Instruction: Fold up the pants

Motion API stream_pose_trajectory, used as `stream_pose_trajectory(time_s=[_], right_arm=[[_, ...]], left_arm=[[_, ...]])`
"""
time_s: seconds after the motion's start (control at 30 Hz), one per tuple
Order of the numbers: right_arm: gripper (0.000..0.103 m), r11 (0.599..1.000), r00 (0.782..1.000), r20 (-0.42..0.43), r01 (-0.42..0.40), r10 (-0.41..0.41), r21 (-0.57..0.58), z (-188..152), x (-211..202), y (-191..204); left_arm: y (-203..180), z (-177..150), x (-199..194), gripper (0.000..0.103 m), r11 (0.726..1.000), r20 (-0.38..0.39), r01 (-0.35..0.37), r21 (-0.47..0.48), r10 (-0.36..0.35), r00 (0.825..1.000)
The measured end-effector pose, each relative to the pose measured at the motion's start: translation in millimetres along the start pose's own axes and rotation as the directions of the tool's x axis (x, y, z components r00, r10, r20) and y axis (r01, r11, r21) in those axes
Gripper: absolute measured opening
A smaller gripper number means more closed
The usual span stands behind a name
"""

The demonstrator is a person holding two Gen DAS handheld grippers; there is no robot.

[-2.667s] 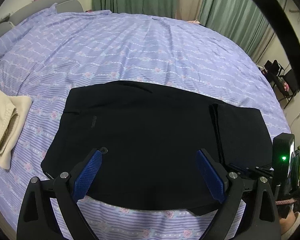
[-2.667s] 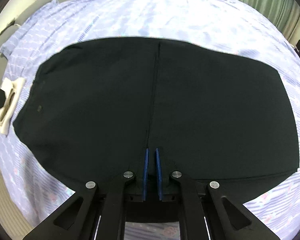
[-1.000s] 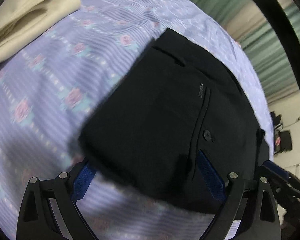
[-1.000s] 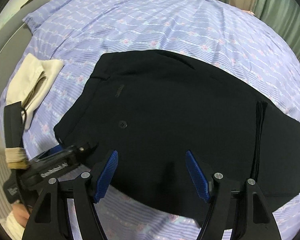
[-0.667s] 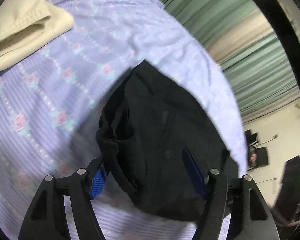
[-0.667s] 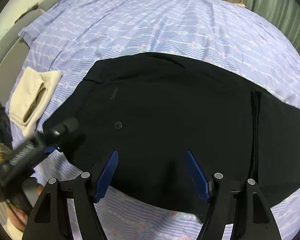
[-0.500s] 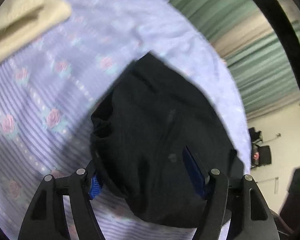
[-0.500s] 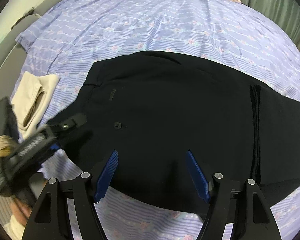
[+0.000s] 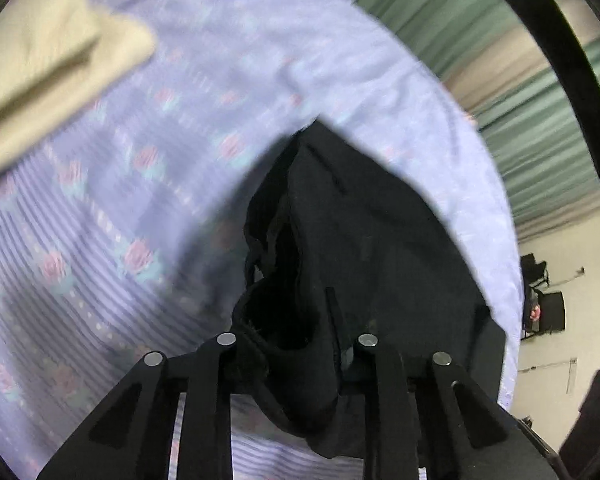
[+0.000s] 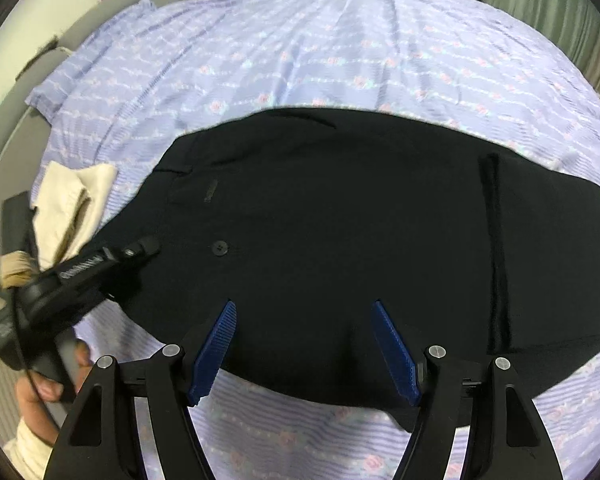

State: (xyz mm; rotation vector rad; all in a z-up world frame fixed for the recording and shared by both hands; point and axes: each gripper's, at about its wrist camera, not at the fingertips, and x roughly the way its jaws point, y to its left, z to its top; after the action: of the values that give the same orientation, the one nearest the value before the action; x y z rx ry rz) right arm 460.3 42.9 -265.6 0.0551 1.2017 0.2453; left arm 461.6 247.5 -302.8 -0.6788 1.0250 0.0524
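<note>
Black pants (image 10: 340, 220) lie partly folded on the bed, waistband to the left, a folded layer at the right. My left gripper (image 9: 296, 344) is shut on the waistband corner of the pants (image 9: 364, 240), which bunches up between its fingers. It also shows in the right wrist view (image 10: 140, 250) at the pants' left edge. My right gripper (image 10: 304, 344) is open and empty, hovering over the near edge of the pants.
A folded cream garment (image 10: 74, 196) (image 9: 48, 68) lies on the lilac flowered bedsheet (image 10: 320, 60) left of the pants. Green curtains (image 9: 440, 20) hang behind the bed. A chair (image 9: 548, 308) stands by the wall at the right.
My left gripper has closed on the waistband corner and the cloth has bunched and lifted. My right gripper stays open over the near edge.
</note>
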Motion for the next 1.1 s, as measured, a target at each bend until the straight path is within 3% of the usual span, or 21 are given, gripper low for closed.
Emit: stream_pose_trajectory(time_s=[0.17, 0.3, 0.4, 0.57, 0.83, 0.97, 1.1], right_arm=[[0.071, 0.999, 0.998, 0.054, -0.015, 0.013, 0.047, -2, -40, -24], [0.071, 0.997, 0.993, 0.119, -0.017, 0.008, 0.081, -5, -83, -54], [0.071, 0.993, 0.987, 0.16, -0.014, -0.004, 0.116, -6, -109, -78], [0.071, 0.987, 0.973, 0.224, 0.012, -0.047, 0.159, -11, -160, -128], [0.071, 0.968, 0.954, 0.29, -0.002, -0.074, 0.252, -37, -211, -211], [0.071, 0.96, 0.956, 0.28, 0.009, -0.091, 0.279, -58, -223, -258], [0.071, 0.953, 0.962, 0.254, 0.017, -0.098, 0.302, -75, -226, -301]], left_arm=[[-70, 4, -43, 0.021, 0.987, 0.072, 0.012, 0.161, -0.024, 0.997], [-150, -3, -67, 0.021, 0.952, 0.121, 0.022, 0.304, -0.061, 0.991], [-188, -6, -85, 0.021, 0.929, 0.115, 0.06, 0.365, -0.109, 0.987], [-248, -23, -101, 0.021, 0.891, 0.1, 0.067, 0.449, -0.124, 0.987], [-356, -74, -72, 0.02, 0.828, 0.043, 0.085, 0.555, -0.131, 0.99], [-399, -98, -42, 0.018, 0.815, -0.007, 0.109, 0.568, -0.128, 0.992], [-435, -135, -4, 0.018, 0.827, -0.08, 0.149, 0.542, -0.125, 0.989]])
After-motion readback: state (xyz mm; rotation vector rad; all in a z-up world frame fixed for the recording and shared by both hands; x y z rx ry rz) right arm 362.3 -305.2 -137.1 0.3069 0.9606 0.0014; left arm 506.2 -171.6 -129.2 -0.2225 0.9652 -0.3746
